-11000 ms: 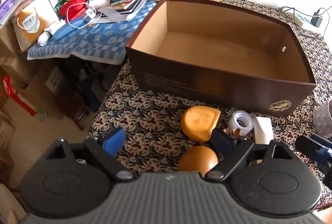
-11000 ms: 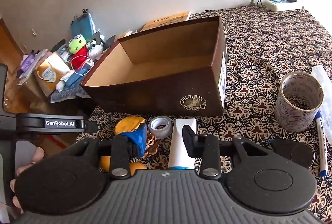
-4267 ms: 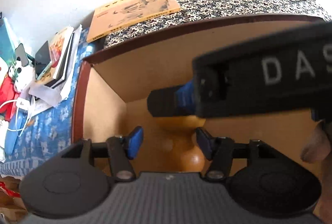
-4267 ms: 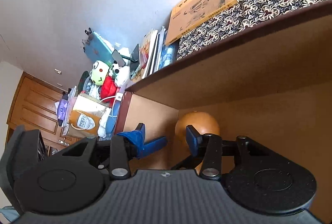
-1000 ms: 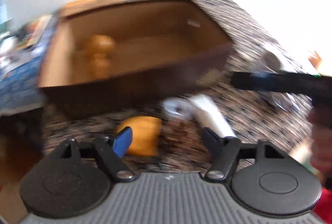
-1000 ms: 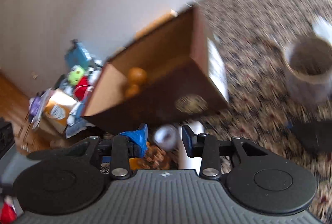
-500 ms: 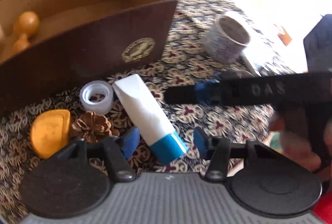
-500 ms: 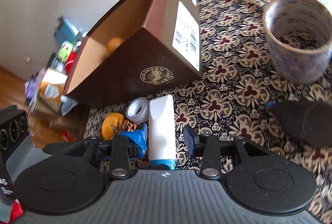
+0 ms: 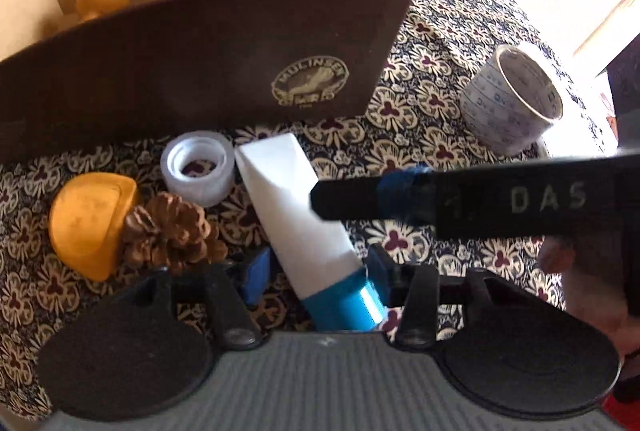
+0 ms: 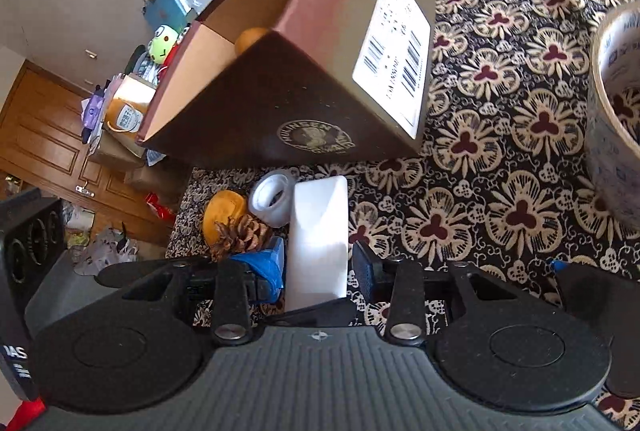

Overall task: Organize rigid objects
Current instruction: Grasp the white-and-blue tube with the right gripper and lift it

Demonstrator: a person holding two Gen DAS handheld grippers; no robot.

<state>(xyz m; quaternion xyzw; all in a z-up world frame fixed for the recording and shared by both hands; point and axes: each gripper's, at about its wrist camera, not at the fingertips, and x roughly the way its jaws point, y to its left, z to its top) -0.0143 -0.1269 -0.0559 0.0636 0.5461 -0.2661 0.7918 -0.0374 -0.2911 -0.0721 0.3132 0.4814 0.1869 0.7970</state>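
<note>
Left wrist view: both tongs [image 9: 316, 271] [image 10: 318, 267] straddle the tube [image 9: 296, 215] unclamped — right closing — so two grips may collide, knocking it into the cone [image 9: 168, 231].

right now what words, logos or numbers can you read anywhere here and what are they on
"MULINSEN": round emblem on the brown box; the smaller lettering under it is blurred.
"DAS": white letters on the black bar of the right gripper.
"AS": edge of a black device body at the lower left of the right wrist view, cut off.
Barcode label on the box's end: print too small to read.
Tape roll: blue print, unreadable.
</note>
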